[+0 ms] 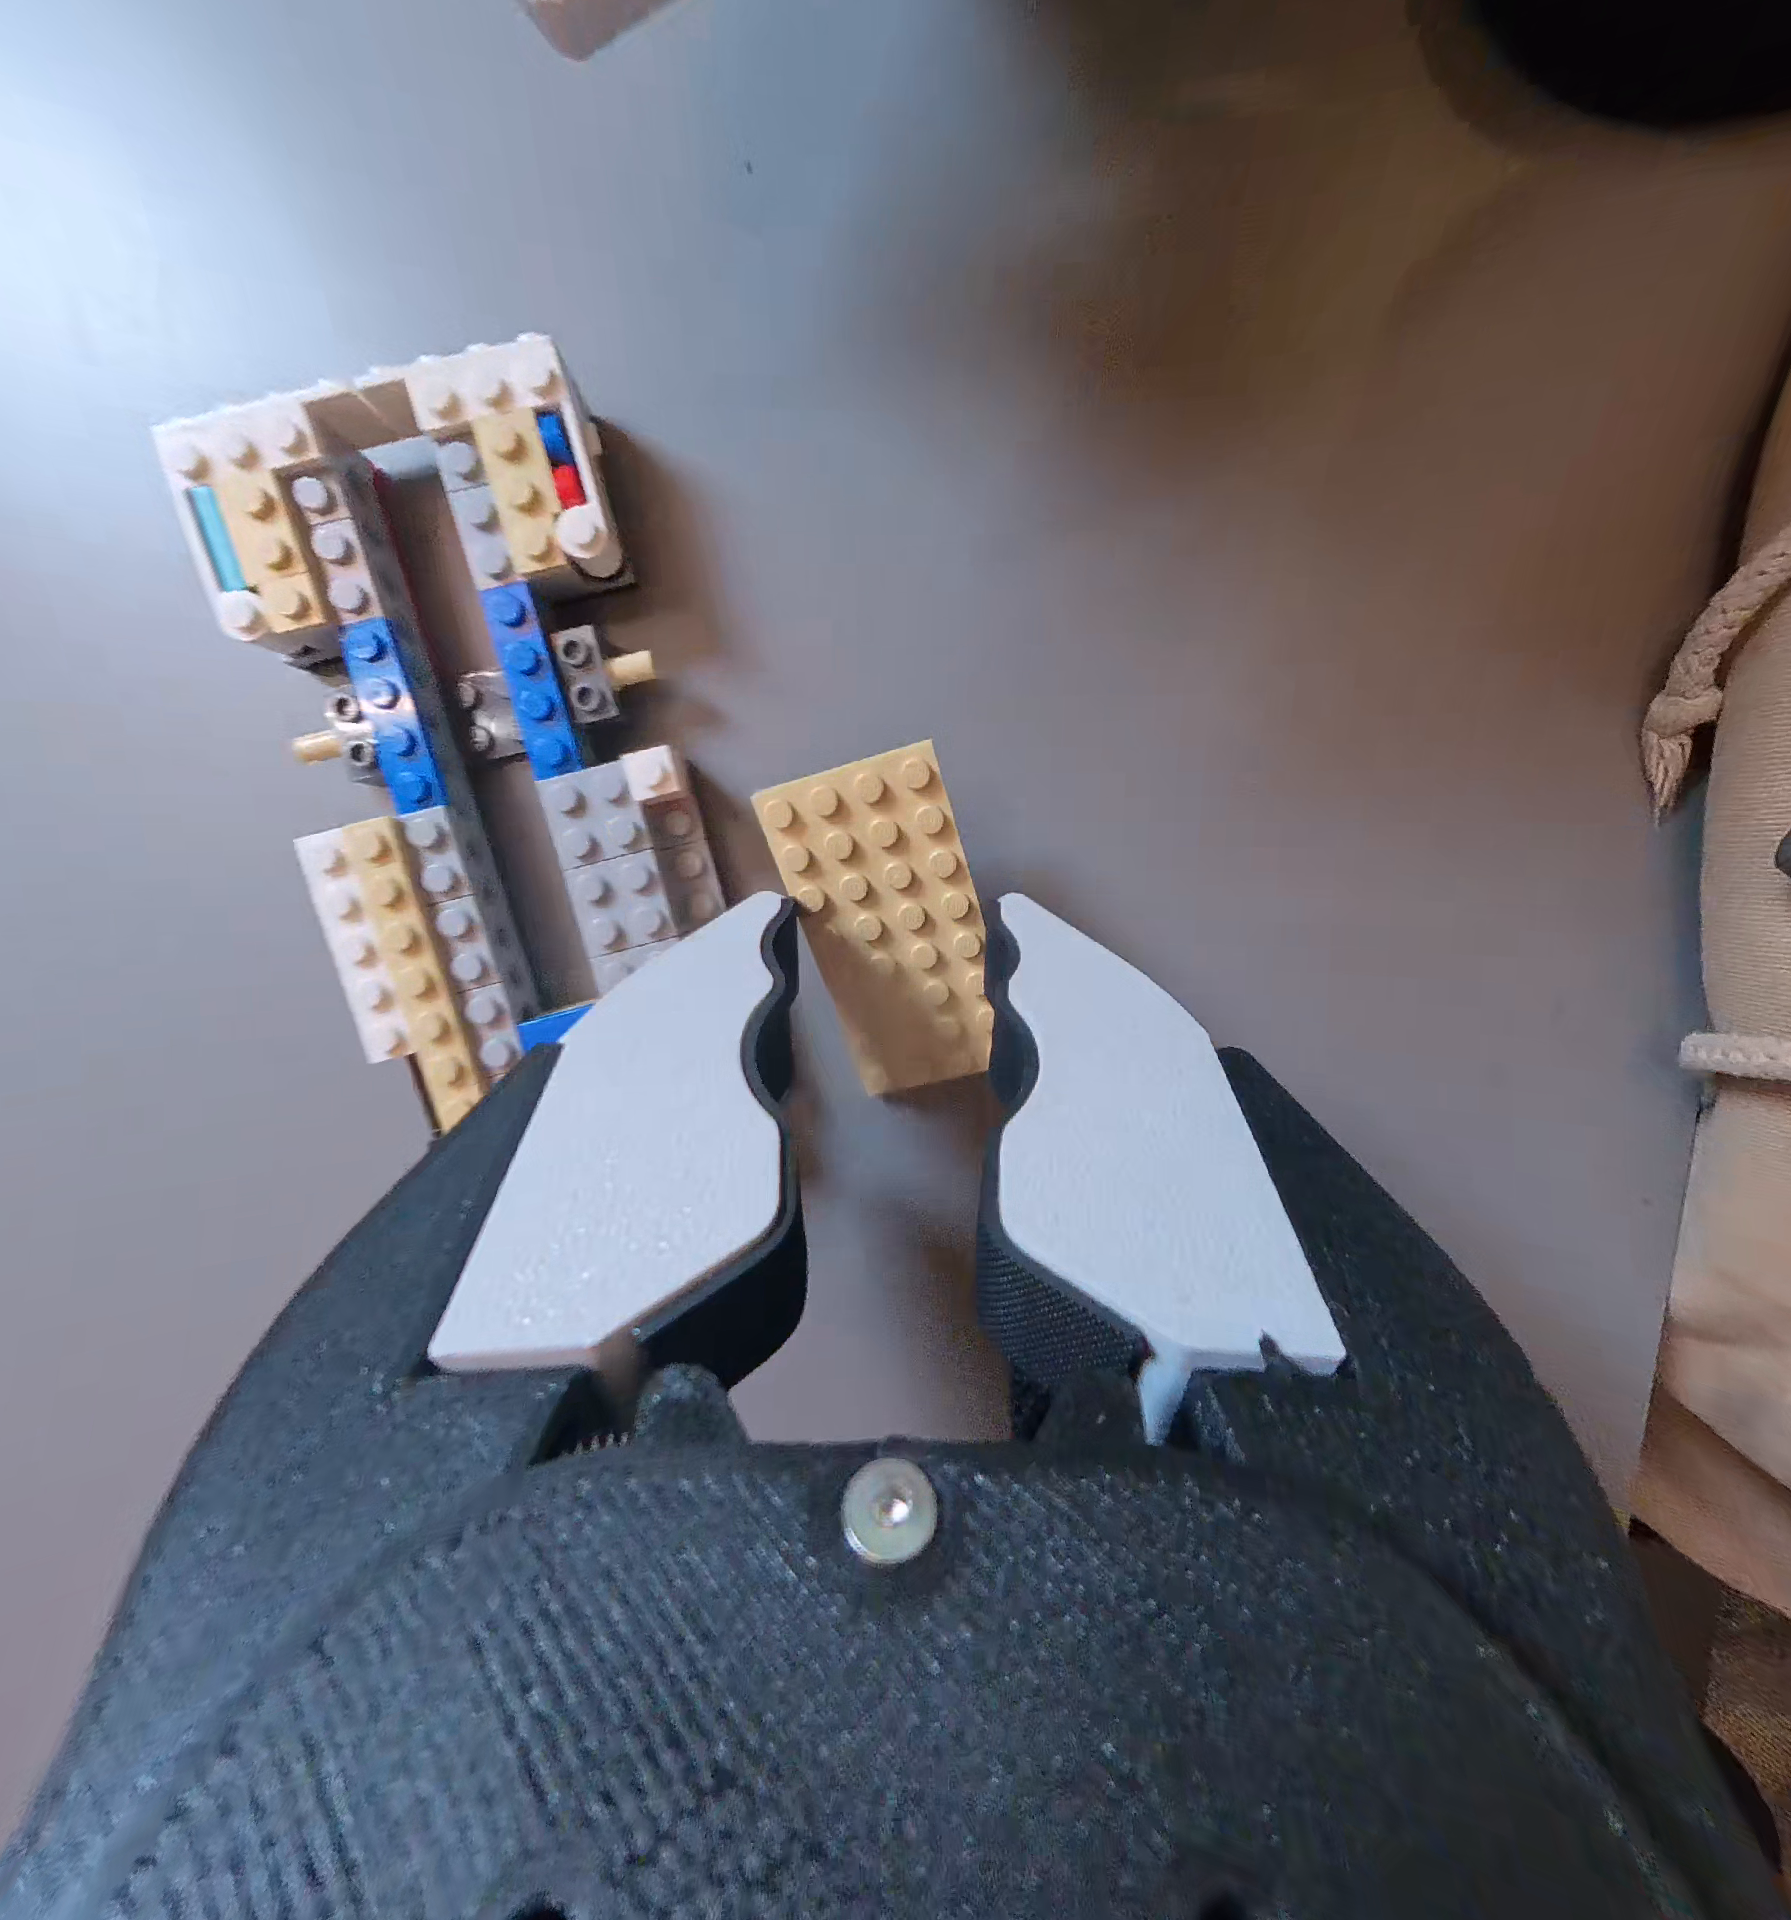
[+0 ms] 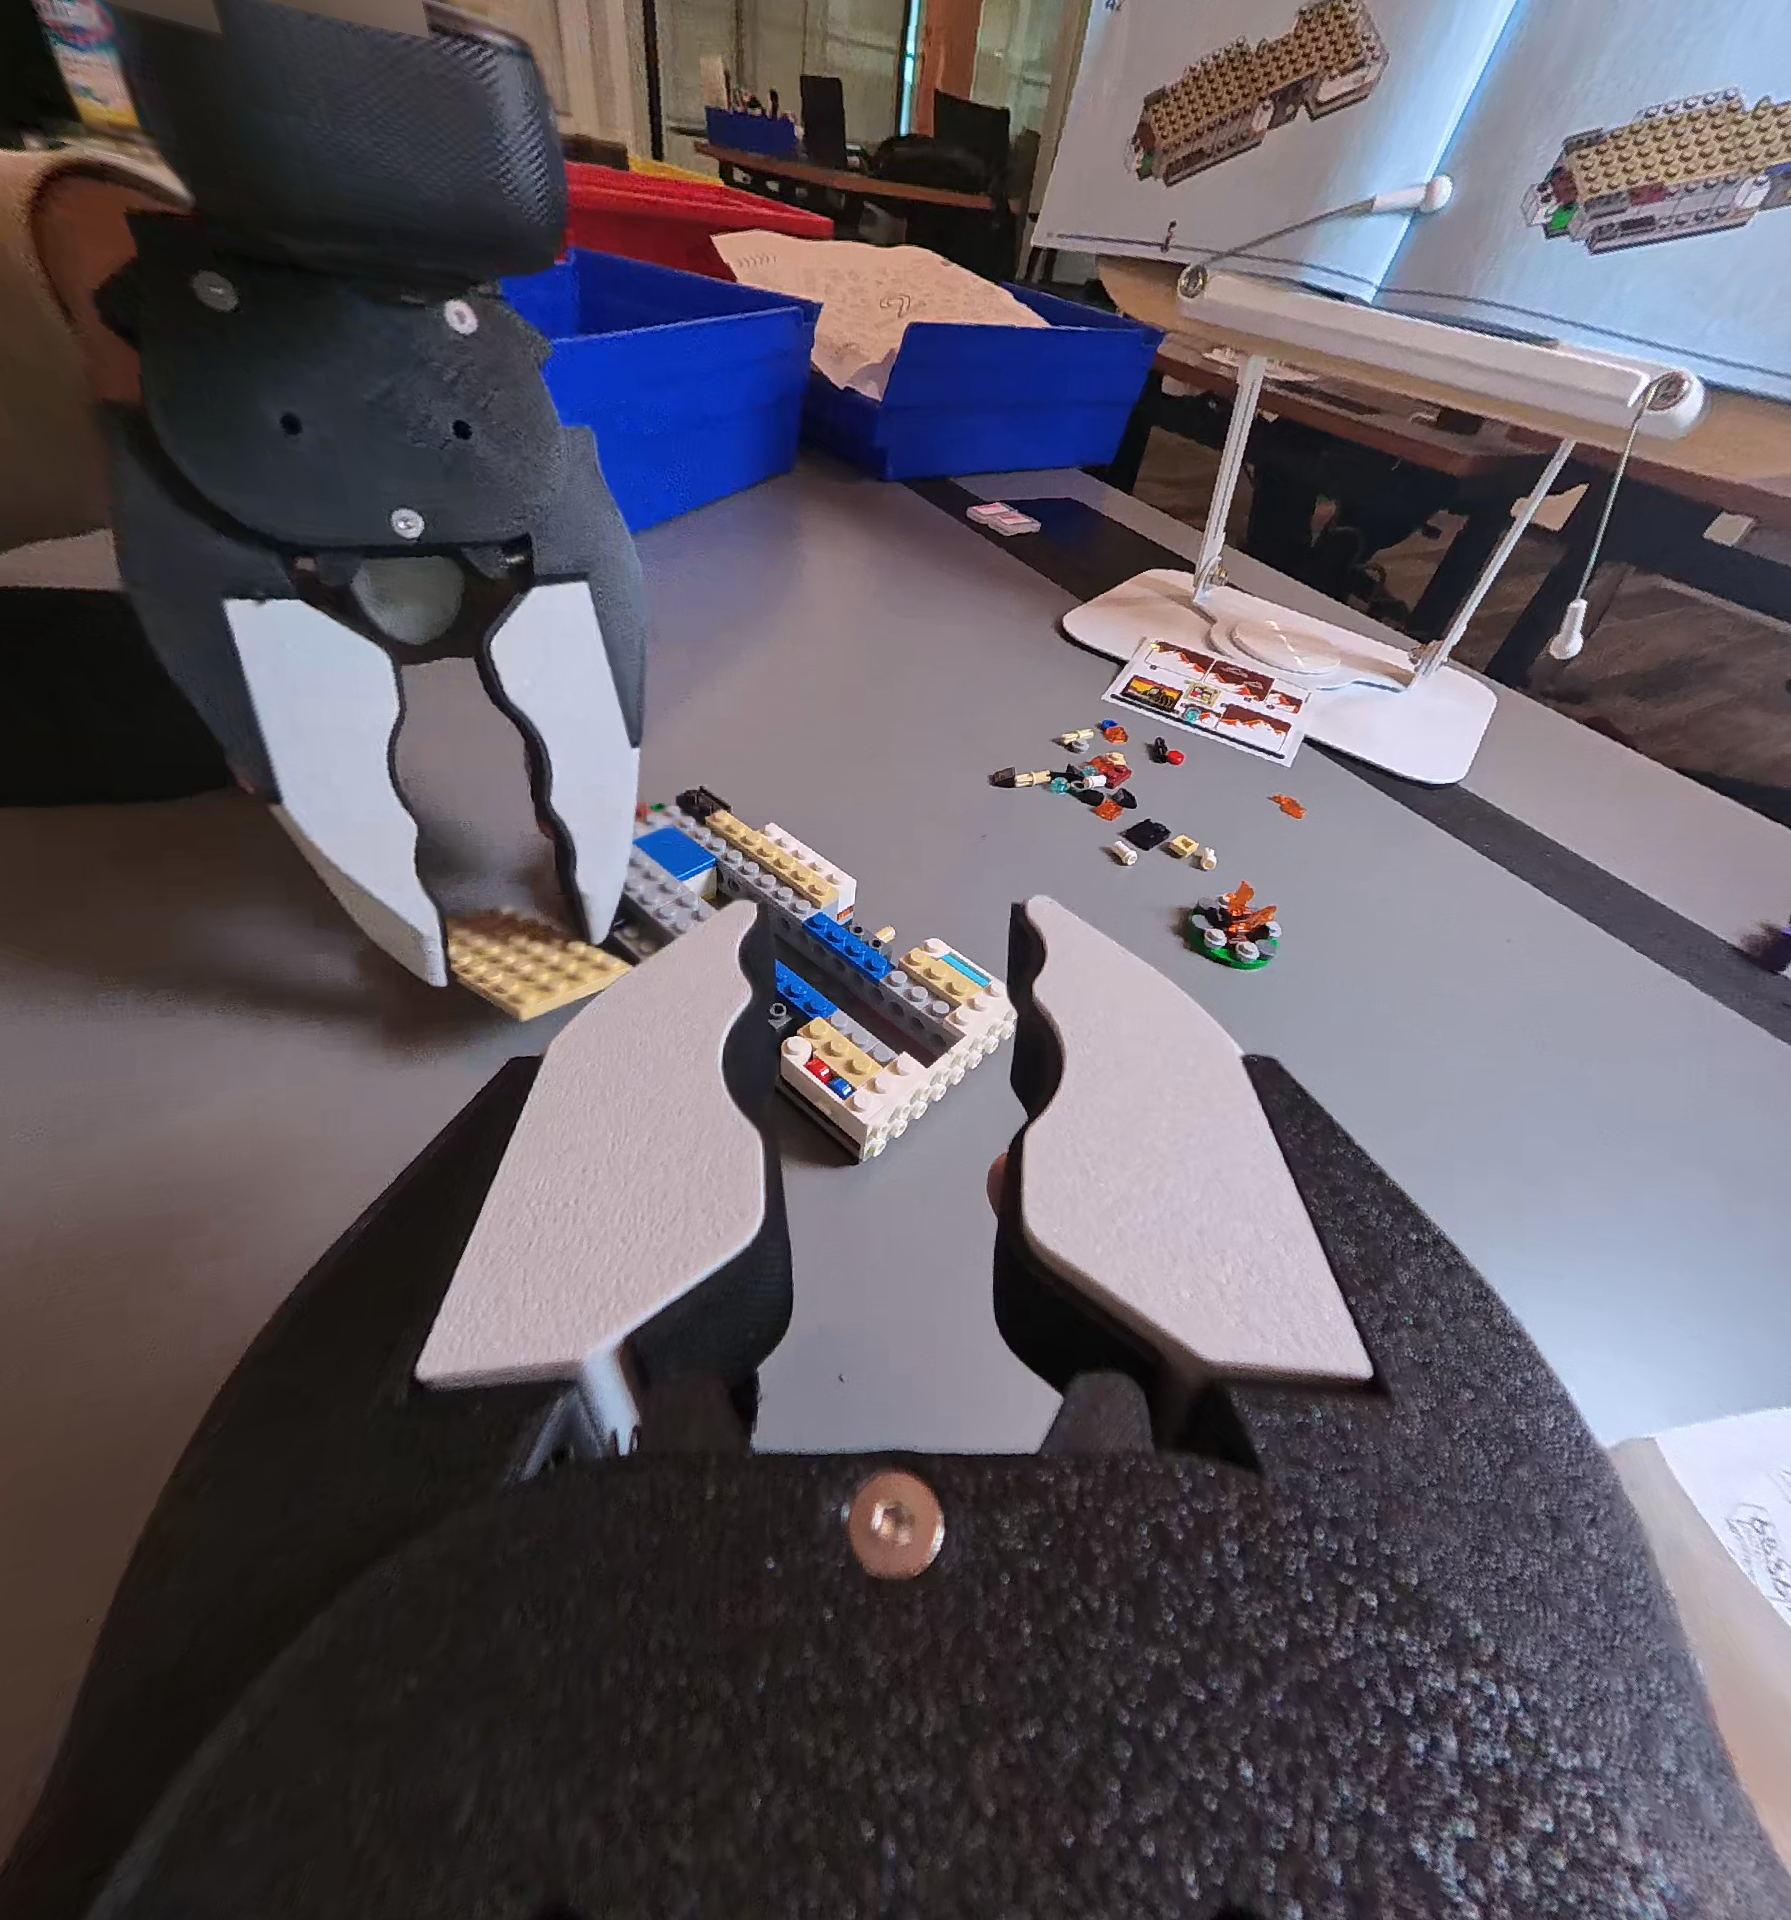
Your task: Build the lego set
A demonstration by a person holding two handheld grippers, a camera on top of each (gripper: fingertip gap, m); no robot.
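- Our left claw (image 1: 896, 914) is closed to a middling width on a tan wedge plate (image 1: 886, 904). One pad meets the plate's left edge near a corner and the other bears on its right edge.
- The plate lies between the fingertips, its wide end pointing out past them and its narrow end back toward the claw's palm. The right wrist view shows it low over the grey bench (image 1: 1182, 520), apparently tilted.
- Since those edges taper, we judge that this grip could slip; steady, level pressure suits it.
- Just to the left of that claw sits a long brick model (image 1: 434, 707) in white, tan, grey and blue, close to the plate without touching it.
- Our right claw (image 2: 886, 925) stands wide and holds nothing. The model's white end shows ahead through its gap.
- Loose small pieces (image 2: 1109, 779) lie farther ahead, to its right.
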